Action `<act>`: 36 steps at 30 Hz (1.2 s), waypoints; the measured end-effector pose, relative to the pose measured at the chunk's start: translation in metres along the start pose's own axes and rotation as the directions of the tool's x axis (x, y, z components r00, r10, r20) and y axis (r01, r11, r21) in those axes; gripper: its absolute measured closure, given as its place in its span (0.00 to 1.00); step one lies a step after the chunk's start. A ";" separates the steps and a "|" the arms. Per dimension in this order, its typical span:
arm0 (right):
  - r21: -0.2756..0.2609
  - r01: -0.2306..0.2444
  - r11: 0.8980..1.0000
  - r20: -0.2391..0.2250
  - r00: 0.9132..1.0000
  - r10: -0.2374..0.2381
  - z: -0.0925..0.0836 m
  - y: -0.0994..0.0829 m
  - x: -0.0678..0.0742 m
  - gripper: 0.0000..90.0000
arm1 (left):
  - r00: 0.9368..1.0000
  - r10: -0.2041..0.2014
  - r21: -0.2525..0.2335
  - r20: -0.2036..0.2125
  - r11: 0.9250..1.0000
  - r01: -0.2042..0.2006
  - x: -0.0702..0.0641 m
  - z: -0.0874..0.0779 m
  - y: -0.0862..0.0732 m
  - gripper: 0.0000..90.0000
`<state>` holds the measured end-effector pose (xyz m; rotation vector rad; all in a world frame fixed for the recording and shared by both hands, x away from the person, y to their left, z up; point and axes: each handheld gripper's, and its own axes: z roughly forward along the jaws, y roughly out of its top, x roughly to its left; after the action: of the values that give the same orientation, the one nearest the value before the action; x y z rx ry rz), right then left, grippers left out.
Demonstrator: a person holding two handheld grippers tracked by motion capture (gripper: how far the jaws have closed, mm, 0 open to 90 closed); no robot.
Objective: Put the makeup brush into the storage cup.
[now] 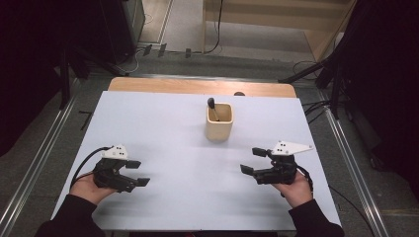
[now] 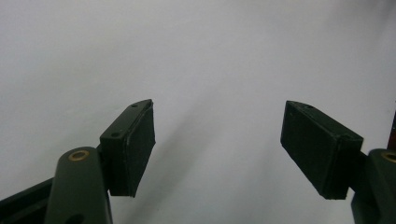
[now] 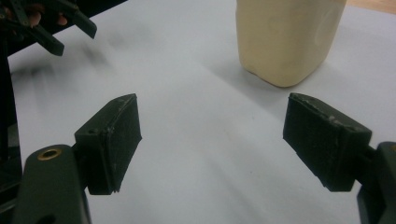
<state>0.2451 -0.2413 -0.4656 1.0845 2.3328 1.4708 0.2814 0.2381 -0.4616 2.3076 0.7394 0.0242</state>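
A cream square cup stands upright past the middle of the white table, with a dark-handled tool sticking out of it. My left gripper rests at the near left, open, with nothing between its jaws. My right gripper rests at the near right, open and holding nothing. In the left gripper view the left gripper looks over bare white table. In the right gripper view the right gripper faces the cup, and the left gripper shows at the top left.
A wooden strip borders the table's far edge. Metal rails run along both sides of the table. Beyond it lie cables on the floor and a wooden cabinet.
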 end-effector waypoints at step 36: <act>0.146 0.042 0.988 0.014 0.999 -0.044 -0.011 -0.024 -0.012 0.22 | 1.000 0.014 -0.001 -0.001 1.000 -0.014 -0.002 -0.001 0.000 0.30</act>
<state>0.2370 -0.2630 -0.4828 1.0689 2.4677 1.2886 0.2797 0.2373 -0.4604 2.3116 0.7240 0.0316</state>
